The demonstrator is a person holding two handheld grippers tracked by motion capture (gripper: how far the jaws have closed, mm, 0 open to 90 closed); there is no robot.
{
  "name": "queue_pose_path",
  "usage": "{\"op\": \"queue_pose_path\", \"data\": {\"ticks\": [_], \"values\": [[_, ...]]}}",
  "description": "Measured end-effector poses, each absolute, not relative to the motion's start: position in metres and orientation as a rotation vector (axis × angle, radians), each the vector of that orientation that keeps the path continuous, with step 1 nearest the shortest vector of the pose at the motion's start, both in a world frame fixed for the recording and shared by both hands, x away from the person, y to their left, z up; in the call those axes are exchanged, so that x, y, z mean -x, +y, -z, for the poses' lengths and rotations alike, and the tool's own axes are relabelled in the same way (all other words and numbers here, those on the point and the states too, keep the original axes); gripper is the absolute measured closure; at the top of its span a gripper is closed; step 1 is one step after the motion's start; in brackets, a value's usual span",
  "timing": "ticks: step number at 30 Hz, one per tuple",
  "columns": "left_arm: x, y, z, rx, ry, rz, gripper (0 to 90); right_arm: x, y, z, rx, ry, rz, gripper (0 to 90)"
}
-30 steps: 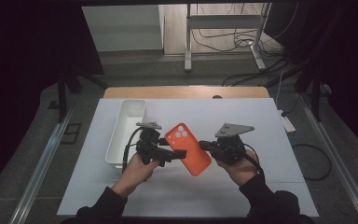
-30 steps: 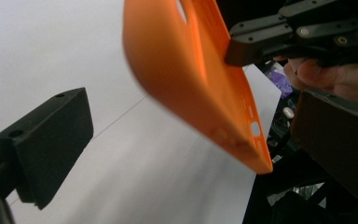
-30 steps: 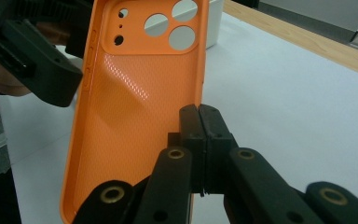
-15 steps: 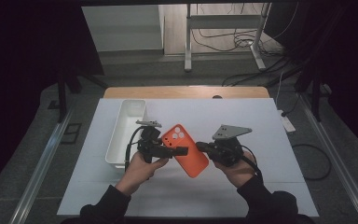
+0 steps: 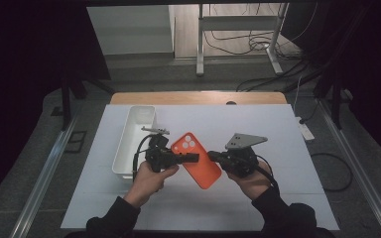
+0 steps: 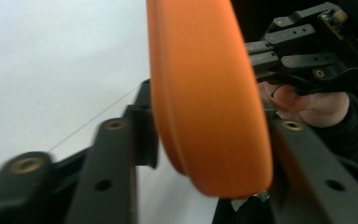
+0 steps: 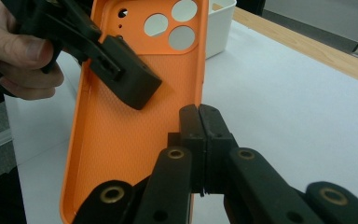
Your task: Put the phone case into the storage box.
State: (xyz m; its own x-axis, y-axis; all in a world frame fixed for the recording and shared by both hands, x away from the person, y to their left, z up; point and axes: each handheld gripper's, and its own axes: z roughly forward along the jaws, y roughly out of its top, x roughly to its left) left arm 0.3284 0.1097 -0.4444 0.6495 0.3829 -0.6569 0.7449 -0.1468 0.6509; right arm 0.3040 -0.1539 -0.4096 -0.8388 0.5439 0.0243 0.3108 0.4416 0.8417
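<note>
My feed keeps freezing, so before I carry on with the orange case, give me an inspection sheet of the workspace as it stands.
Surface: white table top, with a wooden strip along its far edge.
Job's things: orange phone case held above the table between both grippers, camera cut-outs at its far end; its inner side faces the right gripper.
Clutter: white rectangular bin at the left; its contents cannot be told.
Grippers: left gripper clamps one long edge of the case; right gripper is closed on the opposite edge.
Cables: a black cable trails from each gripper; loose cables lie on the floor beyond the table.
Surroundings: metal stand legs, dark room.
</note>
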Motion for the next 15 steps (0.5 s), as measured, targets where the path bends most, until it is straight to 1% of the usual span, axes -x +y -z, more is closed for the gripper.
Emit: {"op": "queue_pose_path", "data": {"ticks": [4, 7, 11, 15], "values": [[-0.3286, 0.1106, 0.4461, -1.734, 0.922, 0.444, 73.8, -0.3031, -0.1524, 0.4112, -0.734, 2.447, -1.338, 88.5], [-0.3285, 0.1114, 0.4471, -1.712, 0.943, 0.475, 79.5, -0.3024, -0.1508, 0.4124, -0.727, 2.447, -1.33, 88.4], [-0.3298, 0.1121, 0.4489, -1.682, 0.975, 0.513, 83.0, -0.3023, -0.1503, 0.4132, -0.723, 2.45, -1.327, 88.1], [-0.3292, 0.1119, 0.4491, -1.685, 0.982, 0.507, 84.2, -0.3029, -0.1498, 0.4149, -0.718, 2.454, -1.322, 87.8]]}}
